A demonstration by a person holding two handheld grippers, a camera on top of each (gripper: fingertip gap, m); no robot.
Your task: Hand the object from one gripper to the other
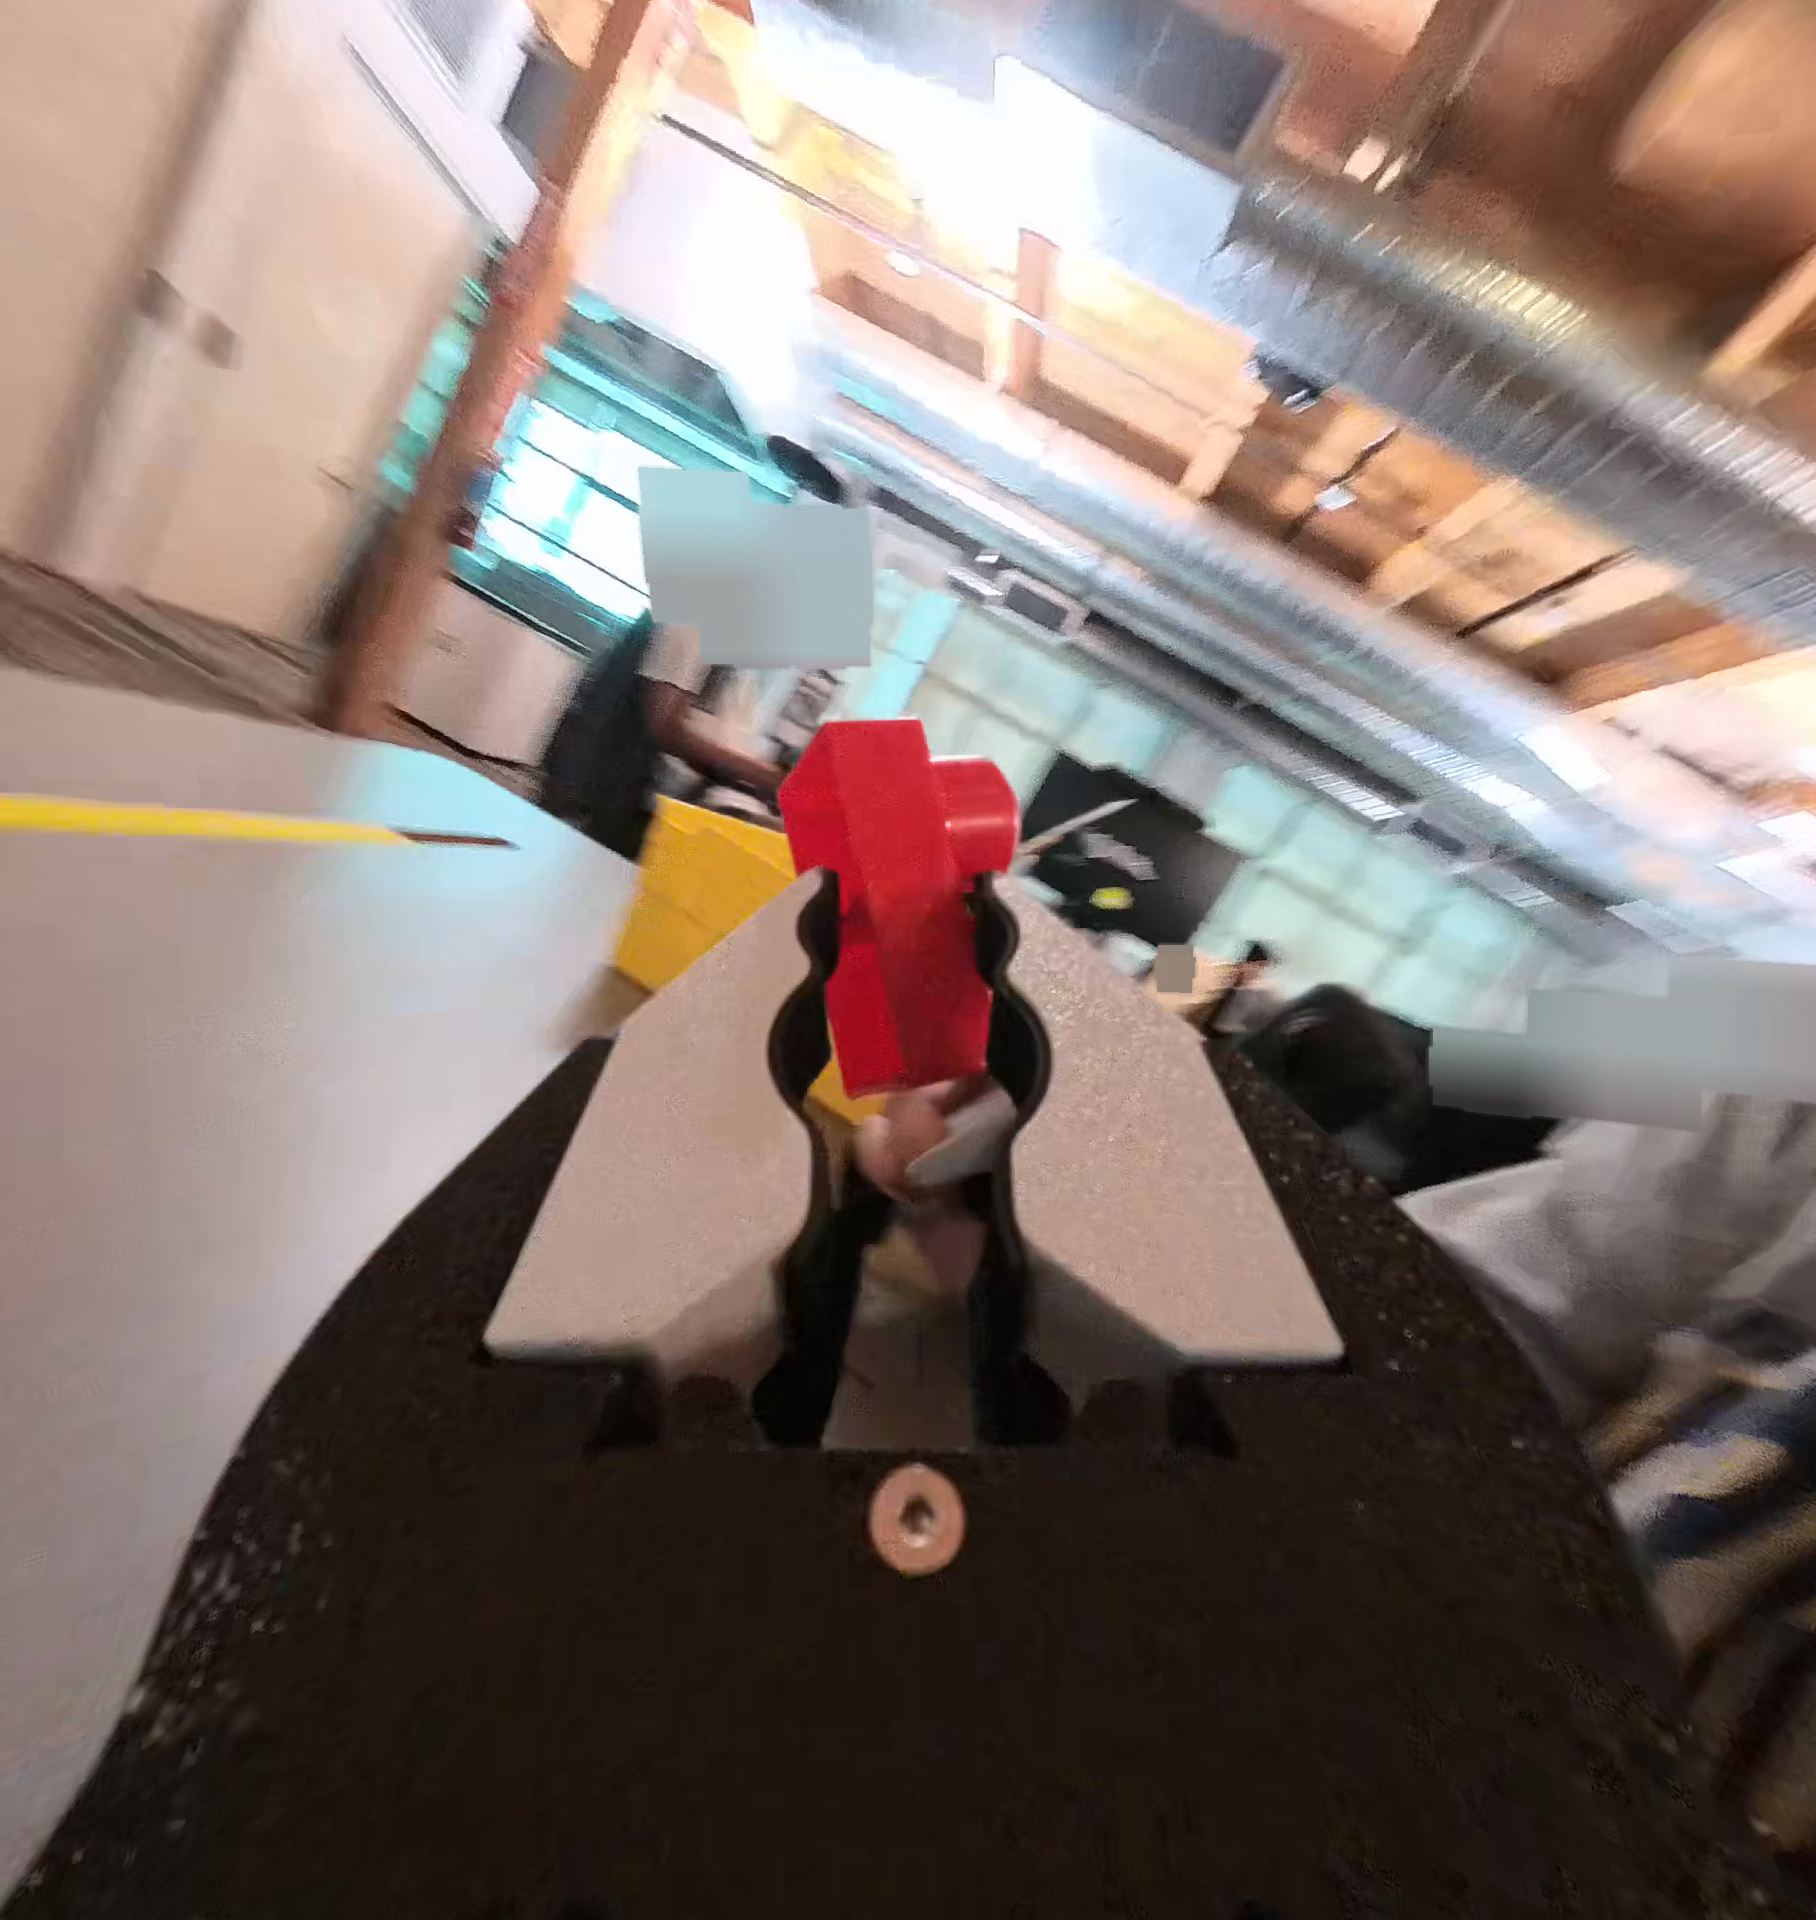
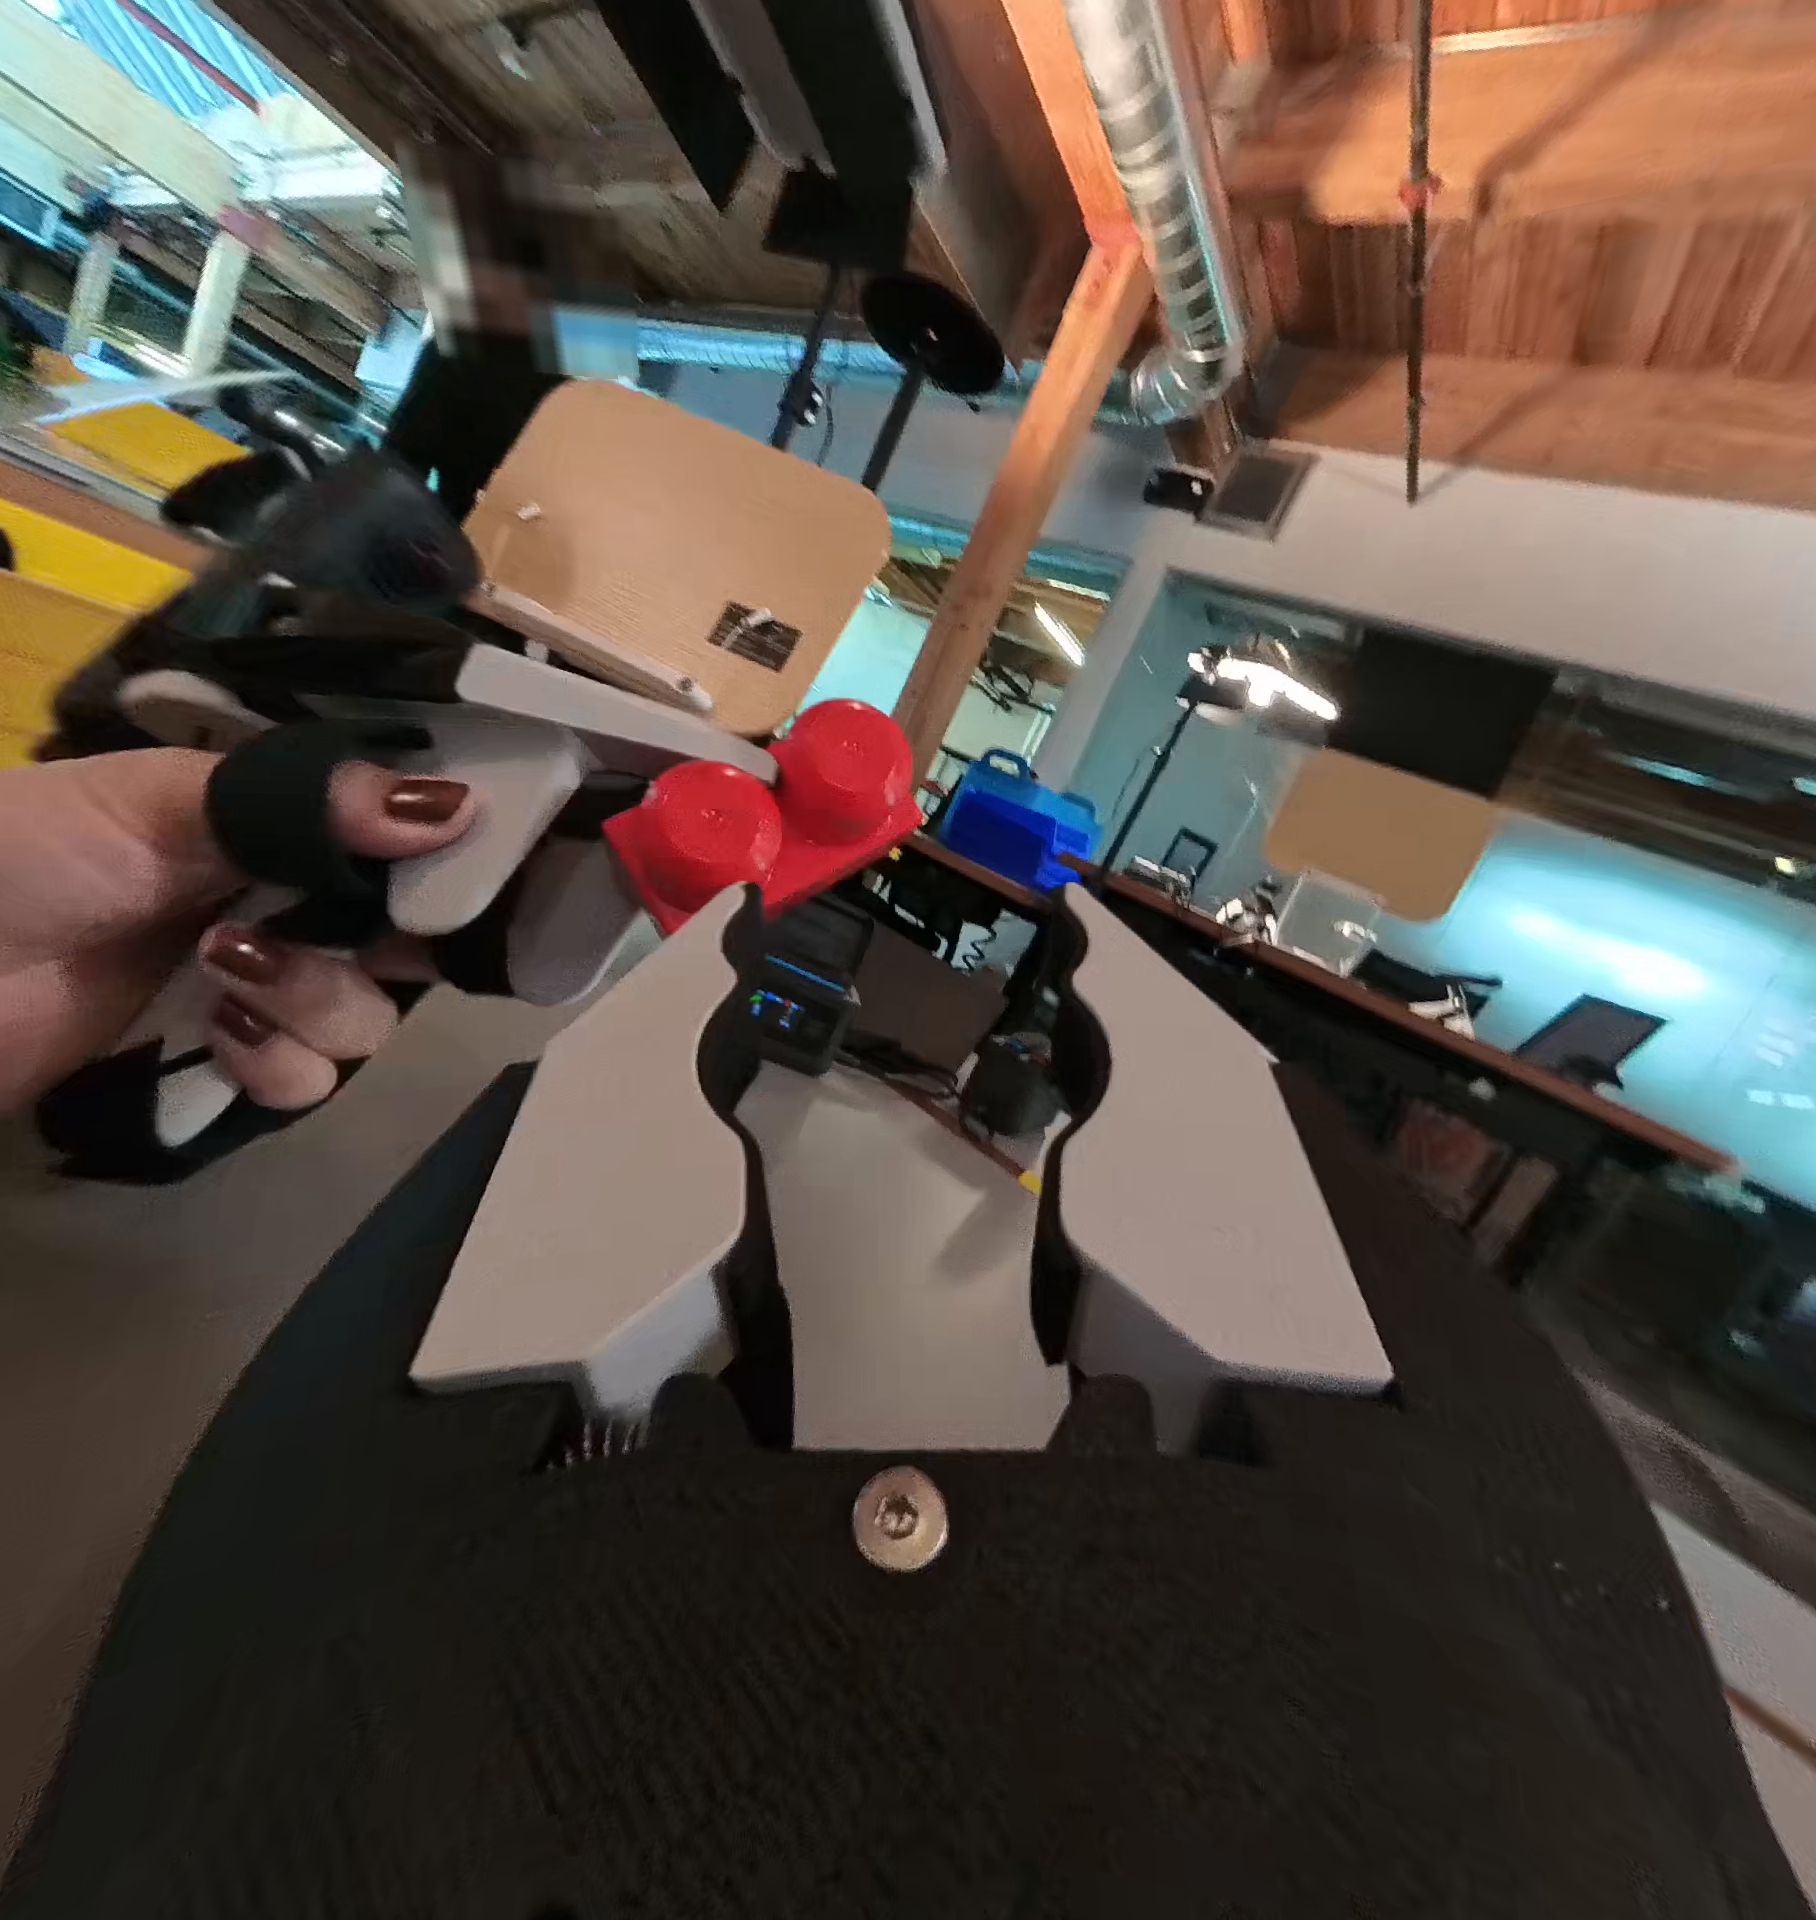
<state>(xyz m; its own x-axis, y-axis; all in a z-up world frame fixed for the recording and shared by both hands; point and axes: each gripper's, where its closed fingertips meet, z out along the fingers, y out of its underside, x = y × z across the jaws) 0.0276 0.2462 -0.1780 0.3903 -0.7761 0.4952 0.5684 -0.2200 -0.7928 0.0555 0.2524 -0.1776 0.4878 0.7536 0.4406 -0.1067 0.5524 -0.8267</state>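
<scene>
A red two-stud brick is clamped upright between the fingers of my left gripper, which is shut on it. In the right wrist view the same brick shows held out by the left gripper's fingers, with a person's hand on the handle. My right gripper is open and empty. The brick is just past the tip of its left finger, up and to the left of the gap, not between the fingers.
A white tabletop lies to the left with a yellow bin behind it. A blue container stands on a long dark table. A wooden panel is behind the left gripper. A person stands in the background. The tips of both grippers are at nearly the same place.
</scene>
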